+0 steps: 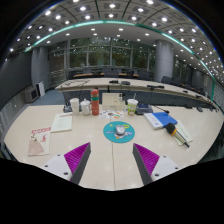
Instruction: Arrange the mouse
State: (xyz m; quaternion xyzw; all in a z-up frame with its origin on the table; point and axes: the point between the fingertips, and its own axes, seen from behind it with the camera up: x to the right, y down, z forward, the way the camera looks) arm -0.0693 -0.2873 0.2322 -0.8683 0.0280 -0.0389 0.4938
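Fingers (76,158) spread, gripper (110,158) level above table (110,170); probably mouse (120,129) ahead.

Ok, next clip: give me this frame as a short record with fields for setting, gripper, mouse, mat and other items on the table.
setting: large office hall, light table in front, more desks behind
gripper: gripper open, nothing between its fingers, held above the table
mouse: white mouse beyond the fingers, resting on the mat
mat: round teal mat on the table, ahead of the fingers
other items: red bottle, green-banded cup, blue notebook, papers
contact: fingers apart from the mouse, no touch
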